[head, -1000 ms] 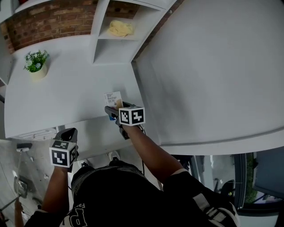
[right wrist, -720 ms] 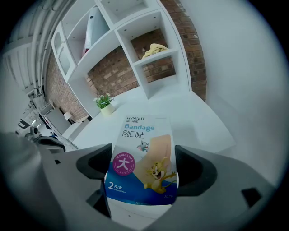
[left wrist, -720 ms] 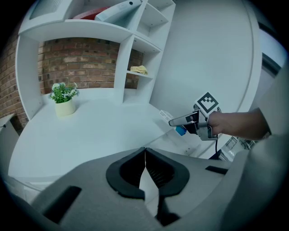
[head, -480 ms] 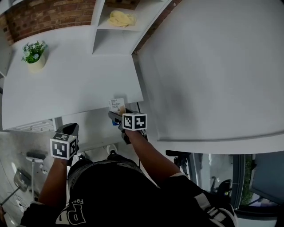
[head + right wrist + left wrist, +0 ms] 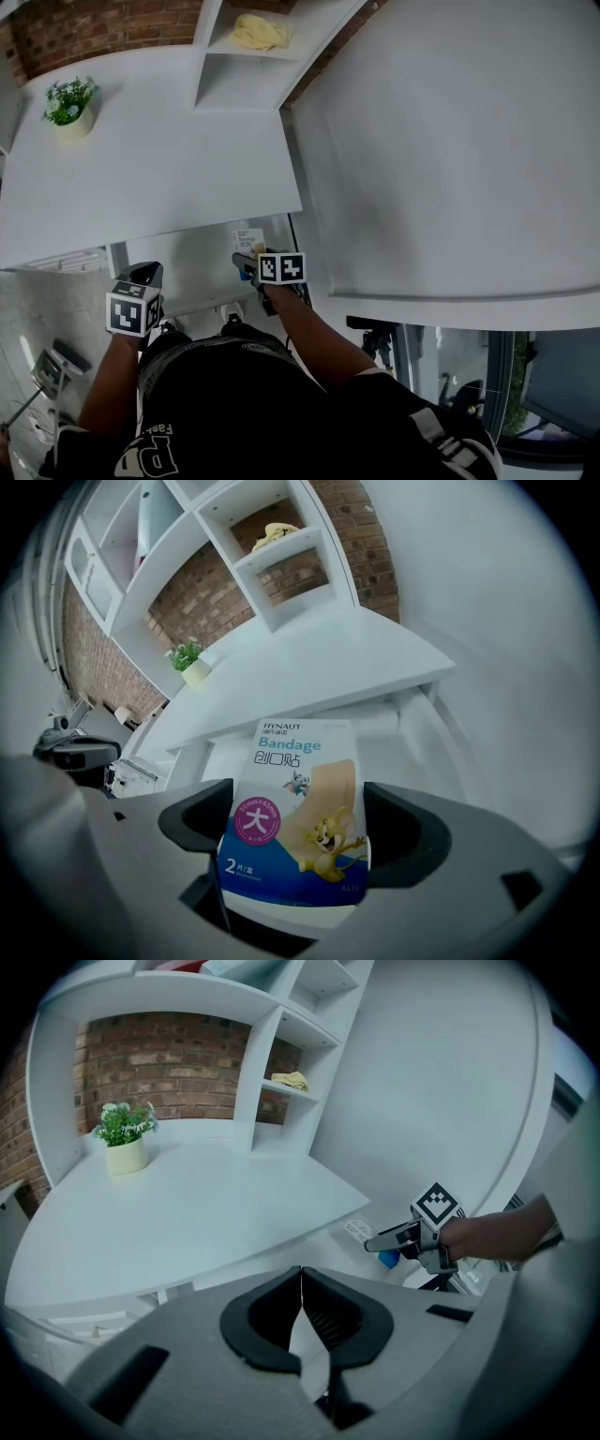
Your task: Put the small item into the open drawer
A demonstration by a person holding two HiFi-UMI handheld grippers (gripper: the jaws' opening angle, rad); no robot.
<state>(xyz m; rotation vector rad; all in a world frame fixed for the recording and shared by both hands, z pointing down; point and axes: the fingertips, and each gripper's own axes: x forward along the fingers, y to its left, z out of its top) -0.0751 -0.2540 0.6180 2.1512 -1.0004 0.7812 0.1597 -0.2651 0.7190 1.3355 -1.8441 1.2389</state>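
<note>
**Pack held over the open drawer, left claw closed on nothing**

Your right claw (image 5: 246, 262) is clamped on the bandage pack (image 5: 295, 808). A jaw presses each side edge, and the printed face is turned back toward the gripper's camera. Seen from your head, the pack hangs over the inside of the drawer (image 5: 187, 265), near its right wall and toward its back. No view shows whether the pack's lower edge touches the drawer floor. In the right gripper view, the drawer's pale interior stretches ahead past the top of the pack.

Your left claw (image 5: 142, 275) sits at the drawer's front left corner, well apart from the pack. Its jaws meet at the tips with nothing between them. You cannot tell from these views whether it touches the drawer front.

The drawer stands pulled out from under the tabletop (image 5: 159, 150), whose front edge overhangs the drawer's back. Beyond the drawer and to its left, a potted plant (image 5: 67, 105) stands on the tabletop. Beyond the drawer and slightly to its right, a yellow cloth (image 5: 258, 33) lies in a shelf (image 5: 220, 89) against the brick wall (image 5: 103, 23).
</note>
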